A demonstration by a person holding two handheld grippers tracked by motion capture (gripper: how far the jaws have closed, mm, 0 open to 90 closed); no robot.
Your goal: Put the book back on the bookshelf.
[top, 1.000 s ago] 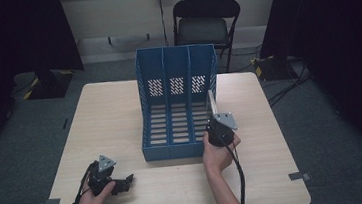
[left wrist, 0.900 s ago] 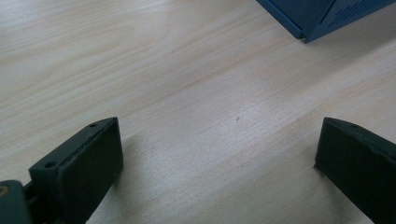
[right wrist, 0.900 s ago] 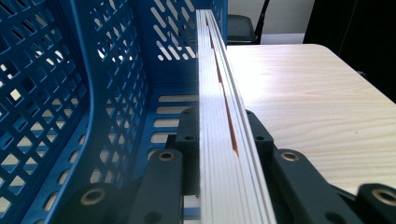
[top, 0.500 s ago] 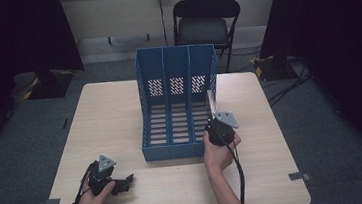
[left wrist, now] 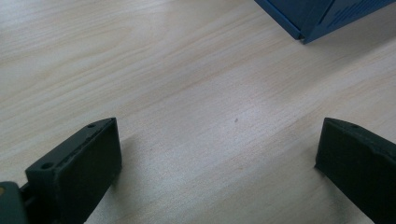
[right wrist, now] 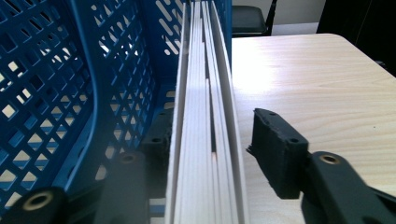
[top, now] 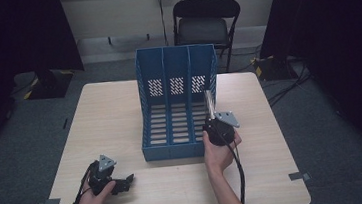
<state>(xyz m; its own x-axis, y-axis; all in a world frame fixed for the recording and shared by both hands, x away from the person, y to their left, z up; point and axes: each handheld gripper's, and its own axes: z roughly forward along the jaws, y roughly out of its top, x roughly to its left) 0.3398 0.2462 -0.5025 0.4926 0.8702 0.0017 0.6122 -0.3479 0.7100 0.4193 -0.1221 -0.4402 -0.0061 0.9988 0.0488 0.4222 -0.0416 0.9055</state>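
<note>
Booklet stack | stood on edge at right wall of blue file rack | judged thin, light, floppy; best held near spine | right gripper jaws apart around it | left gripper wide apart, resting near-left on table

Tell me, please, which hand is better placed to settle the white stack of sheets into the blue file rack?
The right. Its tool already straddles the white stack, standing in the blue file rack's right compartment. The left tool lies open on the table, holding nothing, short of the rack.
</note>
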